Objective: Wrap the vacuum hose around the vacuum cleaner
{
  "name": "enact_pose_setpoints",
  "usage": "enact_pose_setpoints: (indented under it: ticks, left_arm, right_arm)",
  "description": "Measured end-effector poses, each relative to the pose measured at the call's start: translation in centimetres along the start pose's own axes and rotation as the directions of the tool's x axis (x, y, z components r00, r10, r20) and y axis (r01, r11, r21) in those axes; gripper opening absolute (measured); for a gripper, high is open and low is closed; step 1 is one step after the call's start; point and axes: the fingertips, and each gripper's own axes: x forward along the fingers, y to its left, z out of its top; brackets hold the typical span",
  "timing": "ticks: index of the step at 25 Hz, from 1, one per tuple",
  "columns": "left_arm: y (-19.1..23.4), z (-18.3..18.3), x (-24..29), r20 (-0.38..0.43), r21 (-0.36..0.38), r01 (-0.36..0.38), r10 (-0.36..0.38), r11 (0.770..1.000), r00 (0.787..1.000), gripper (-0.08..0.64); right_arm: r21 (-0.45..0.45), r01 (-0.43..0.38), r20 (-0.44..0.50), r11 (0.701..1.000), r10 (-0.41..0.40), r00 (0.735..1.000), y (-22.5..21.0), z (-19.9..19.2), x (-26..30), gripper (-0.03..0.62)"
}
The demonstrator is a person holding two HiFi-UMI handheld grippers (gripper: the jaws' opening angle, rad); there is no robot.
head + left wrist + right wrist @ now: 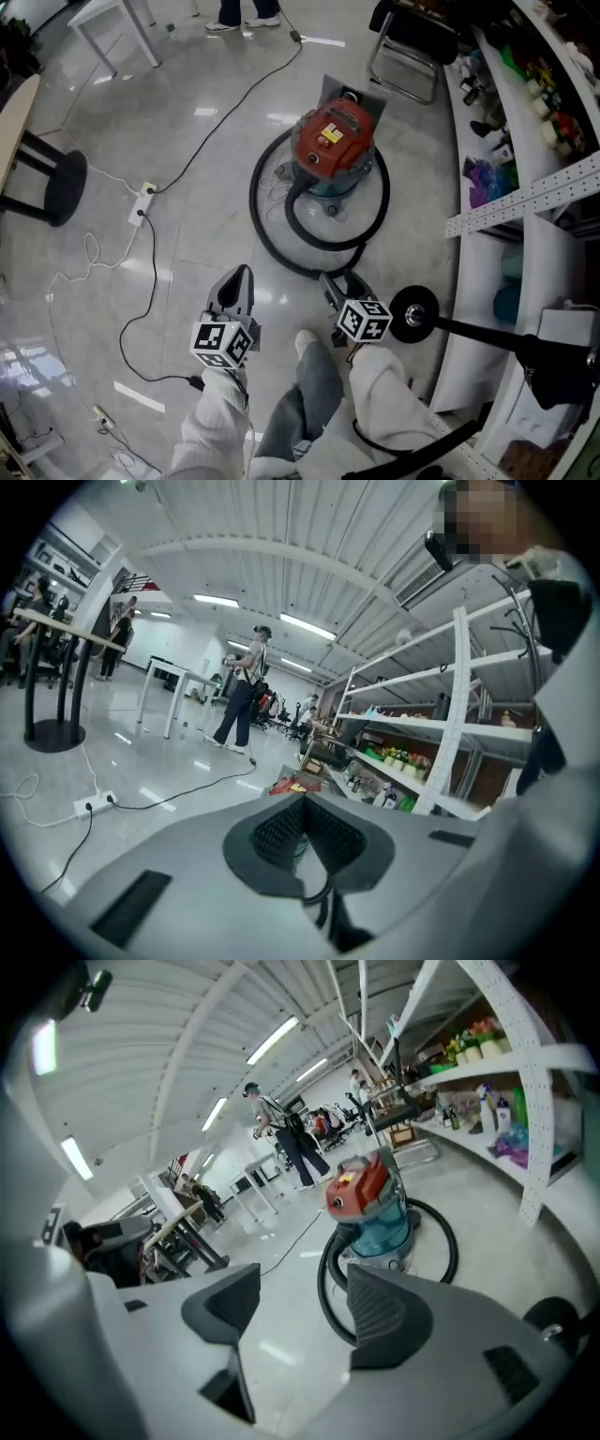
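the glossy grey floor (187, 112) fills the head view, with white shelving (525, 197) running down its right edge. the vacuum cleaner (333, 141), red lid over a teal body, stands upright on the floor toward the far middle, near the shelving. its black hose (328, 243) lies on the floor in loops around the base, the widest loop bulging toward the person. both forearms, in white sleeves (220, 412), come up from the bottom edge side by side, pointing at the vacuum. the right gripper (342, 284) hovers just at the near edge of the hose loop; its own view shows the jaws spread with only floor and hose (325, 1288) between them. the left gripper (239, 281) hangs off to the left, apart from the hose, jaws pressed together on nothing.
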Motion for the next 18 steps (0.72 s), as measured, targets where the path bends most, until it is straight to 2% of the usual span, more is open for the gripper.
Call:
enact_pose_setpoints:
  ticks: [1,3,5,7,9,10,12,15,18]
  left_arm:
    - [-1.4,2.4,-0.7,0.009,0.01,0.005,-0.005,1.0,1.0,0.002]
    - [-3.9,6.6,-2.7,0.03,0.029,0.007,-0.008,1.0,1.0,0.002]
    - [-6.0,10.1,-4.9,0.059,0.044,0.006,-0.009,0.999,0.998,0.002]
    - [-7.6,12.5,-6.9,0.083,0.048,0.021,-0.024,0.999,0.996,0.002]
    - [-8.6,13.6,-9.3,0.086,0.052,0.052,-0.056,0.997,0.995,0.002]
    - [-8.9,13.9,-10.7,0.085,0.058,0.071,-0.076,0.996,0.994,0.002]
    - [-9.3,14.4,-14.2,0.089,0.077,0.112,-0.118,0.991,0.989,0.002]
    - [-9.6,15.1,-21.0,0.1,0.098,0.18,-0.189,0.979,0.977,0.002]
    - [-10.0,15.5,-28.8,0.075,0.125,0.24,-0.25,0.963,0.965,0.002]
  right_arm:
    - [-0.035,0.028,0.005,0.999,-0.027,1.0,1.4,1.6,-2.2,0.301]
    - [-0.161,0.095,0.002,0.982,-0.096,0.995,4.1,3.9,-6.7,0.301]
    - [-0.294,0.172,0.018,0.94,-0.175,0.984,7.1,5.6,-10.9,0.298]
    - [-0.357,0.239,0.063,0.903,-0.232,0.971,9.9,6.9,-14.1,0.288]
    - [-0.355,0.3,0.096,0.886,-0.284,0.954,12.6,6.9,-16.7,0.268]
    - [-0.349,0.333,0.111,0.876,-0.314,0.943,13.9,6.5,-17.9,0.225]
    - [-0.351,0.398,0.148,0.848,-0.369,0.917,16.9,5.5,-20.2,0.06]
    - [-0.343,0.457,0.191,0.821,-0.415,0.889,21.7,2.8,-24.2,0.048]
    - [-0.28,0.517,0.223,0.809,-0.469,0.855,26.0,-0.9,-29.6,0.048]
